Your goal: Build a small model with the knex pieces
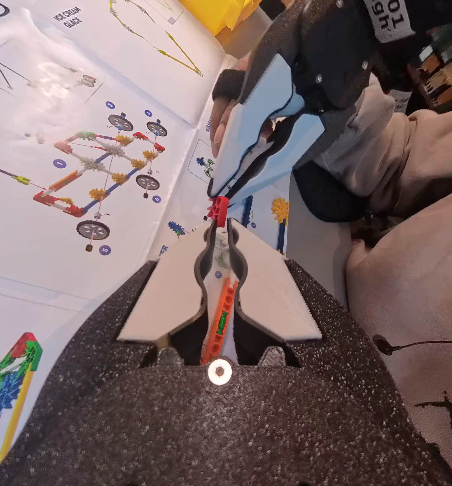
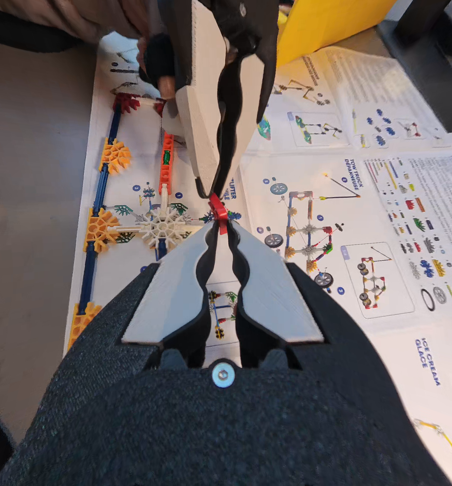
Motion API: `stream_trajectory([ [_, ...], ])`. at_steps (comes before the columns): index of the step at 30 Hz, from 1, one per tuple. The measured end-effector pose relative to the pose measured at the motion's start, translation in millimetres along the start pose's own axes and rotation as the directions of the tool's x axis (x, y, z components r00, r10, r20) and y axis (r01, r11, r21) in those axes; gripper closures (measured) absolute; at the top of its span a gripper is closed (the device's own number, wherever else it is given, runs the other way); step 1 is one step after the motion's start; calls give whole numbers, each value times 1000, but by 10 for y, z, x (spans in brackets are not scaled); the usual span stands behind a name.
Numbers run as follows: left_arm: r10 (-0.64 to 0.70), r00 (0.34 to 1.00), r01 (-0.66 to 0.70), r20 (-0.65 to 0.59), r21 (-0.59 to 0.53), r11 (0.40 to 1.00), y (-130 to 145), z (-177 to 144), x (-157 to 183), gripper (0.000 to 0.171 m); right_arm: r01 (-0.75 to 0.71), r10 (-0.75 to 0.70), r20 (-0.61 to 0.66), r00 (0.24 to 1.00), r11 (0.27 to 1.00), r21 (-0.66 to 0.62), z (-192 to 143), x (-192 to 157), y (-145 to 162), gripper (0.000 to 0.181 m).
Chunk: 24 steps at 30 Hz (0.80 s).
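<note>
A small red connector piece (image 1: 218, 209) is held in the air between both grippers, tip to tip. My left gripper (image 1: 221, 223) is shut on its near end. My right gripper (image 1: 217, 193) comes in from above in the left wrist view and pinches the far end. In the right wrist view my right gripper (image 2: 221, 224) is shut on the red piece (image 2: 217, 209), and the left gripper (image 2: 210, 193) meets it from the top. Below lies a partly built frame: a white snowflake connector (image 2: 164, 226), yellow connectors (image 2: 114, 155), blue rods (image 2: 101, 181) and an orange rod (image 2: 167, 163).
A large printed instruction sheet (image 2: 351, 210) covers the grey table (image 2: 35, 184). A yellow box (image 2: 324, 23) stands at the sheet's far edge. The orange rod also shows between my left fingers (image 1: 223, 313). A person's beige sleeve (image 1: 403, 157) is at the right. The tips of both grippers are at nearly the same place. The left tips stand about 7 centimetres off the orange rod (image 2: 167, 163). The left camera catches it too, in the left wrist view (image 1: 224, 315).
</note>
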State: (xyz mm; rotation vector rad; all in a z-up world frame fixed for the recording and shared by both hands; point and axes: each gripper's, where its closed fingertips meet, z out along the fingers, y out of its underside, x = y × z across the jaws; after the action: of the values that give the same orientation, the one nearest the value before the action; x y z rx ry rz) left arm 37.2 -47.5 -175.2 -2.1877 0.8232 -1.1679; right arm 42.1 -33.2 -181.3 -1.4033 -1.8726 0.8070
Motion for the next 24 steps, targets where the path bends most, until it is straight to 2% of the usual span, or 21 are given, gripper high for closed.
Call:
stream_trajectory([
  [5,5,999,-4,32,-42,999,89,41,-63,168,-48,55,88,995,995,-86,105,-11,108,178],
  [9,20,998,-18,62,-39,999,72,19,-120,169,-74,103,173,979,983,-169,29,29,147,181],
  [13,35,991,-26,130,-70,997,105,26,-234,170,-24,99,245,965,956,-293,29,135,167,181],
  [15,68,985,-53,160,-99,994,148,16,-267,169,8,67,241,968,955,-295,69,190,111,180],
  [18,112,972,-94,207,-95,991,128,-85,-321,167,9,49,228,972,969,-247,109,123,7,168],
  [21,125,966,-104,228,-104,989,142,-166,-383,167,-5,45,156,987,969,-246,174,31,14,155],
  [24,118,973,-96,198,-116,989,192,-132,-364,166,-40,58,65,996,967,-250,284,-6,28,153],
])
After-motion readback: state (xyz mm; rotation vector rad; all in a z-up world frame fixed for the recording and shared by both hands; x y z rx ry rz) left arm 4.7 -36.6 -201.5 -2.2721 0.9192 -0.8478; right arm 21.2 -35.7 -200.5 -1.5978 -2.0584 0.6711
